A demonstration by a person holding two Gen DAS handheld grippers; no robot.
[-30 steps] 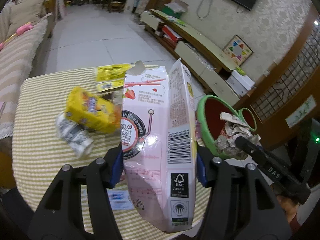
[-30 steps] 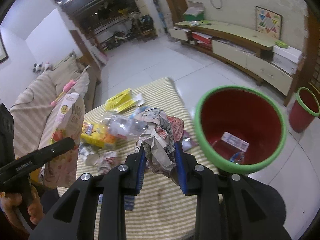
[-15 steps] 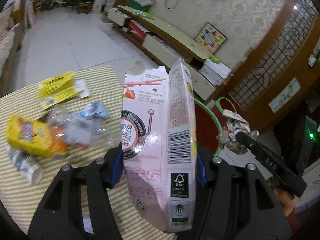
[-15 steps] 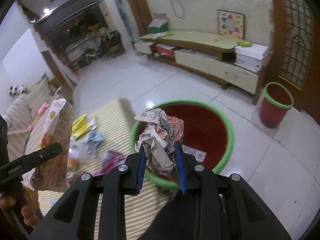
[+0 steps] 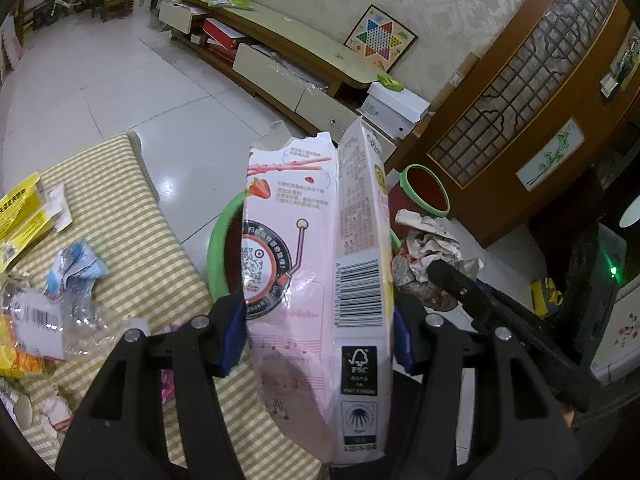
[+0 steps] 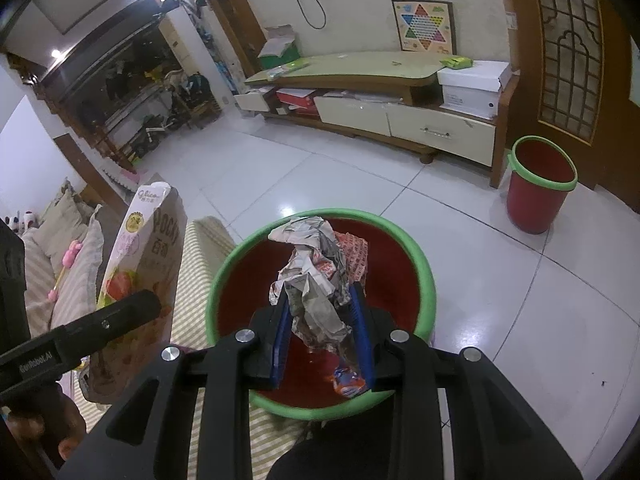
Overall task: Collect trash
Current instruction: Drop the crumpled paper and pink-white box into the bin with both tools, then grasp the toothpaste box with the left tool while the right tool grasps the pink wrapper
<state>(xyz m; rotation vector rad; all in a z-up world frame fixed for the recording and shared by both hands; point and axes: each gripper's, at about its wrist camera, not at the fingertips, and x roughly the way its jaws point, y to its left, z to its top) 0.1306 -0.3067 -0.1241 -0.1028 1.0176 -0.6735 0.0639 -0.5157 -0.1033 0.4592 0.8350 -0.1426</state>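
My left gripper (image 5: 320, 332) is shut on a torn pink Pocky box (image 5: 316, 264), held upright beside the table edge; the box also shows in the right wrist view (image 6: 140, 256). My right gripper (image 6: 322, 332) is shut on a crumpled newspaper wad (image 6: 316, 280), held right above the mouth of a red bin with a green rim (image 6: 424, 276). The wad (image 5: 432, 252) and the bin's rim (image 5: 218, 240) show in the left wrist view, behind and beside the box. Wrappers lie in the bin's bottom.
The striped table (image 5: 120, 184) holds yellow packets (image 5: 20, 212), a blue-white wrapper (image 5: 76, 268) and a clear plastic bag (image 5: 48, 316). A second red bin (image 6: 540, 188) stands by the wooden door. A low TV cabinet (image 6: 380, 96) runs along the wall.
Both grippers have swung right, away from the table toward the bin. The newspaper wad now hangs over the bin's mouth. Both grips are unchanged.
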